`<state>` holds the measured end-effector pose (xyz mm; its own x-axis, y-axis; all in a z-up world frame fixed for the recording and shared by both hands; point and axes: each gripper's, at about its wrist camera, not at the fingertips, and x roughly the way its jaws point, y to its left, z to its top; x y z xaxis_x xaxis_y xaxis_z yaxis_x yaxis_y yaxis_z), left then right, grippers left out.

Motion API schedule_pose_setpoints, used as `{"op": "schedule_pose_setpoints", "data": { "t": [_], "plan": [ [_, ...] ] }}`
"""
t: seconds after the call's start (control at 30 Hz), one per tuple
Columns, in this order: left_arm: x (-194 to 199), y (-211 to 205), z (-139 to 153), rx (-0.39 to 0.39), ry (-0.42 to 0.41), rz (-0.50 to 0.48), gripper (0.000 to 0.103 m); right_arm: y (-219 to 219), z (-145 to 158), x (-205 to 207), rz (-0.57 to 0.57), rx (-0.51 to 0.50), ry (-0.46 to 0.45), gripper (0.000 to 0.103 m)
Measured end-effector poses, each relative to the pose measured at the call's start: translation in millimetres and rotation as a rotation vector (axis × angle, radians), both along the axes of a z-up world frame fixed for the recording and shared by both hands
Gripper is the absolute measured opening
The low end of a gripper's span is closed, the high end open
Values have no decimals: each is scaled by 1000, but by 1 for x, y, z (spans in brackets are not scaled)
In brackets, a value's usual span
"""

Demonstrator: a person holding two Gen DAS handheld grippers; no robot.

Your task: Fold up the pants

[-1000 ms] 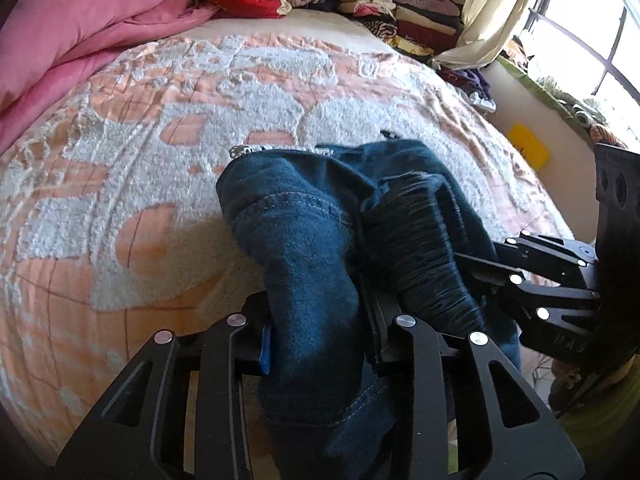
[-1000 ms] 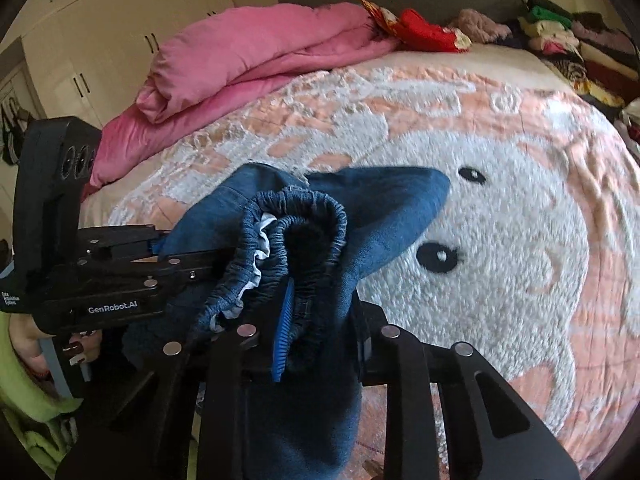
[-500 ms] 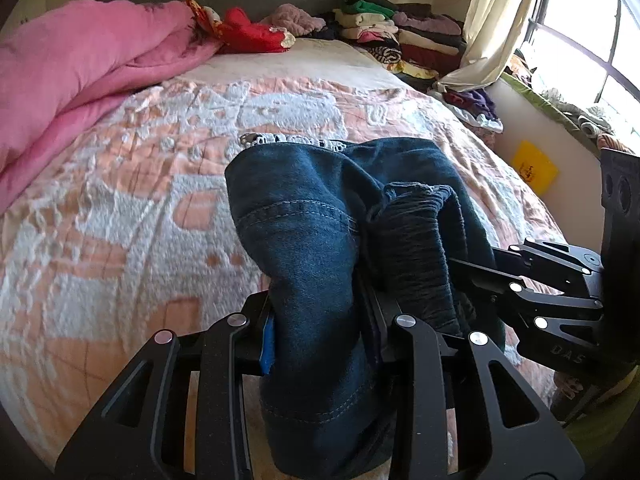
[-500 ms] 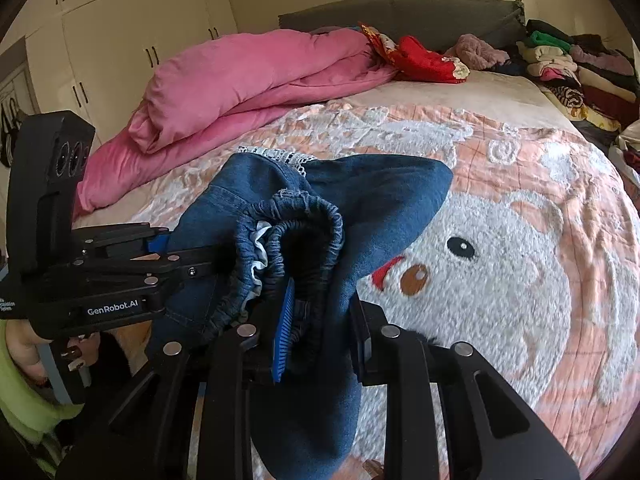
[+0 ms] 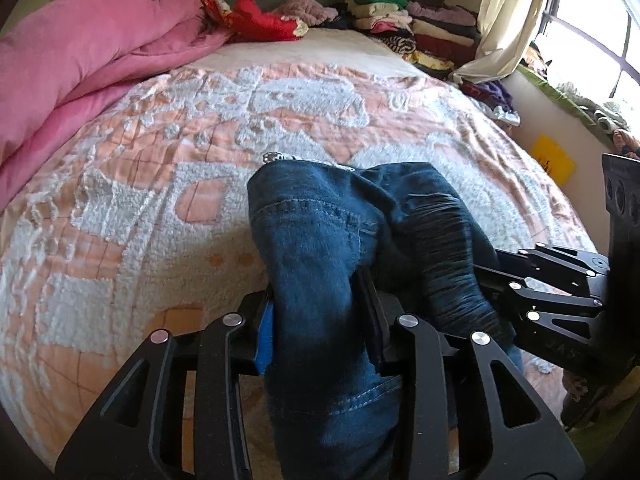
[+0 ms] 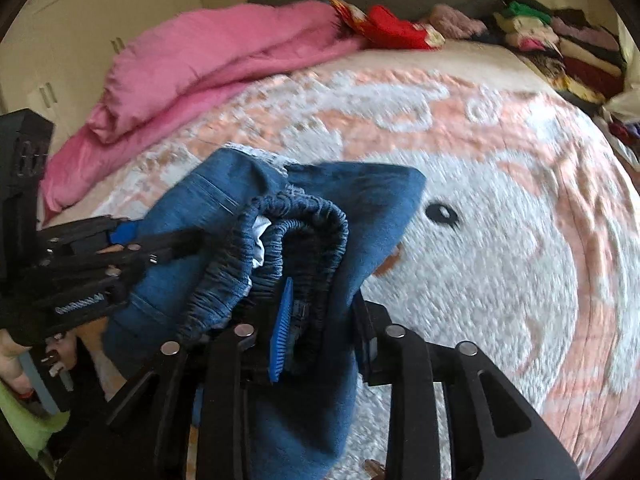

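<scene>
The blue denim pants (image 5: 320, 248) are bunched and held up over the near edge of the bed by both grippers. My left gripper (image 5: 320, 320) is shut on a fold of the denim. It also shows in the right wrist view (image 6: 132, 240) at the left. My right gripper (image 6: 320, 320) is shut on the gathered elastic waistband (image 6: 288, 216). It also shows in the left wrist view (image 5: 492, 276) at the right. The two grippers sit close together. The far end of the pants (image 6: 360, 184) droops toward the bedspread.
The bed carries a peach and white bedspread (image 5: 160, 208) with a cartoon face (image 6: 460, 240). A pink duvet (image 5: 80, 60) lies at the far left. Stacks of folded clothes (image 5: 420, 28) stand at the head of the bed. A curtain (image 5: 508, 12) and window are at the right.
Both grippers have kept their hold on the pants. Over the second the views tilted up toward the headboard, then back down, and the bundle now sits lower toward the bedspread.
</scene>
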<state>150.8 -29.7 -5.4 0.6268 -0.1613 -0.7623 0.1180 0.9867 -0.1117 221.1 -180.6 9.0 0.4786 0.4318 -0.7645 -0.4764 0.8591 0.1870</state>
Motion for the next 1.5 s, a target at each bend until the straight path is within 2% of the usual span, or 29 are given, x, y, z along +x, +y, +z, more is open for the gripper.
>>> {"op": "schedule_pose_setpoints", "data": {
  "t": [0.13, 0.2, 0.33, 0.37, 0.4, 0.43, 0.5, 0.6, 0.67, 0.7, 0.73, 0.77, 0.87, 1.23, 1.5],
  "plan": [
    [1, 4, -10, 4, 24, 15, 39, -8, -9, 2, -41, -17, 24, 47],
    [2, 6, -14, 9, 31, 19, 42, -11, -13, 2, -55, -26, 30, 51],
    [3, 6, -23, 14, 48, 23, 46, -13, -18, 3, -70, -28, 44, 51],
    [3, 6, -23, 12, 46, 23, 46, -12, -17, 2, -69, -34, 38, 52],
    [2, 7, -22, 11, 42, 24, 48, -11, -15, 2, -70, -40, 31, 57],
    [1, 7, -20, 15, 37, 27, 53, -11, -12, 0, -74, -47, 20, 60],
    [-4, 8, -15, 14, 24, 28, 58, -13, -6, -4, -73, -43, -5, 60],
    [-9, 9, -8, 10, 9, 30, 67, -16, 9, -13, -92, -55, -64, 72],
    [-16, 9, -1, 9, -14, 32, 75, -19, 20, -20, -102, -54, -104, 72],
    [-20, 10, 4, 8, -25, 33, 77, -20, 24, -21, -106, -53, -116, 77],
    [-23, 11, 7, 7, -33, 33, 82, -22, 29, -24, -114, -52, -129, 93],
    [-26, 11, 11, 6, -42, 32, 84, -23, 33, -27, -124, -48, -145, 96],
    [-38, 12, 22, 23, -68, 41, 93, -28, 47, -36, -131, -15, -177, 96],
    [-80, 18, 47, 10, -119, 53, 93, -42, 77, -81, -150, 32, -252, 98],
    [-110, 20, 42, 22, -111, 51, 93, -45, 73, -116, -159, 3, -263, 98]
  ]
}}
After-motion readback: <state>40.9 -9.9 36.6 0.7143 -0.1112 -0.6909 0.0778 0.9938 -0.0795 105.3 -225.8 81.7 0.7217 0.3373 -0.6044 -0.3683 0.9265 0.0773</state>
